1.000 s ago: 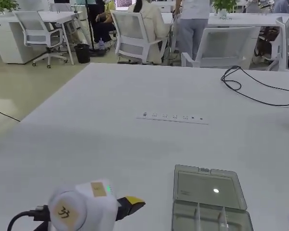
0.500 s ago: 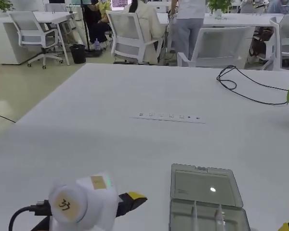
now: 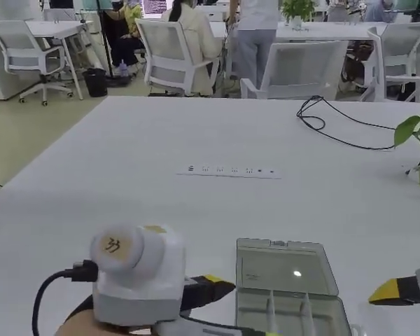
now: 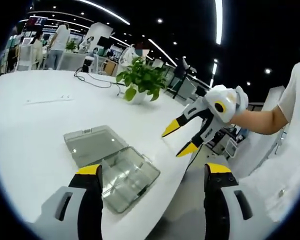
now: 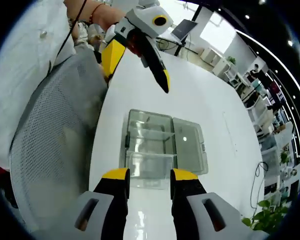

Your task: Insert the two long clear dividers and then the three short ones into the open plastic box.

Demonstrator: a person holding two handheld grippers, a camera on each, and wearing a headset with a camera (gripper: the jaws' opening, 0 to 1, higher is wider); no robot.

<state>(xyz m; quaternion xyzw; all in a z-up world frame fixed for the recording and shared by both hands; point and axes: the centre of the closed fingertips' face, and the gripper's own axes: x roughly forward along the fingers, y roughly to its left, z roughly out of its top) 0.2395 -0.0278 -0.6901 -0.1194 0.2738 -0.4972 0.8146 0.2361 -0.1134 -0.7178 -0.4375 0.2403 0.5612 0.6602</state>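
Plastic box (image 3: 287, 269) lies open at the near edge of the desk (image 3: 196, 140), lid flat, likely to ease loading. Left gripper (image 4: 152, 169) is spread wide, empty; right gripper (image 5: 150, 174) is parted too, flanking it.

Bright, even overhead light
Ceiling strips (image 4: 218, 20) glare; a glint sits on the lid (image 3: 297, 274); fisheye edges bend.

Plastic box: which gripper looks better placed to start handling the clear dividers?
Probably the right gripper: its open jaws frame a clear piece at the end of the box. The left gripper is open too, but the box sits off toward one jaw.
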